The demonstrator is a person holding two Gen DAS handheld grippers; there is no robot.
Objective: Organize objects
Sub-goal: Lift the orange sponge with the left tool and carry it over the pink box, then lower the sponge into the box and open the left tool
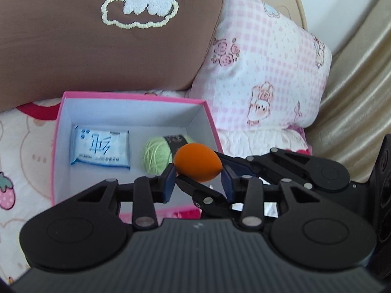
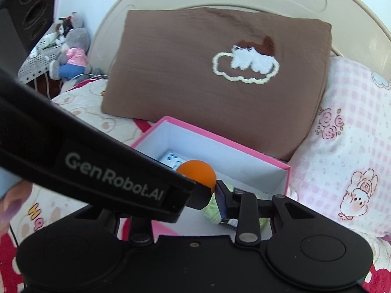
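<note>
Two-handed work, looking first along the left gripper [image 1: 198, 185]: pinching the orange sponge egg [image 1: 198, 163] by its left and right ends with the blue pads [image 1: 171, 183], tongs clamped on it rather than standing apart. Sharing that same egg with the right gripper [image 1: 202, 169], reaching in from the right and nipping it from the near and far sides, so also clamped. Hovering it above the near right corner of the pink box [image 1: 136, 96], just over the green yarn ball [image 1: 156, 156], with the tissue pack [image 1: 100, 151] lying flat in the left part of the box. Leaning behind, on the far side, the brown pillow [image 1: 97, 48] and the pink checked pillow [image 1: 268, 61].

Looking next along the right gripper: seeing only its right pad [image 2: 222, 200] pressing the egg, the left one hiding behind the other tool's black body crossing the view. Keeping the egg over the box, near the yarn.

Risking, probably, a squirt sideways: squeezing a soft round sponge from two directions and letting go unevenly, possibly flicking it over the near wall onto the bedding. Risking also a knock between the two tools, crowding so closely.
</note>
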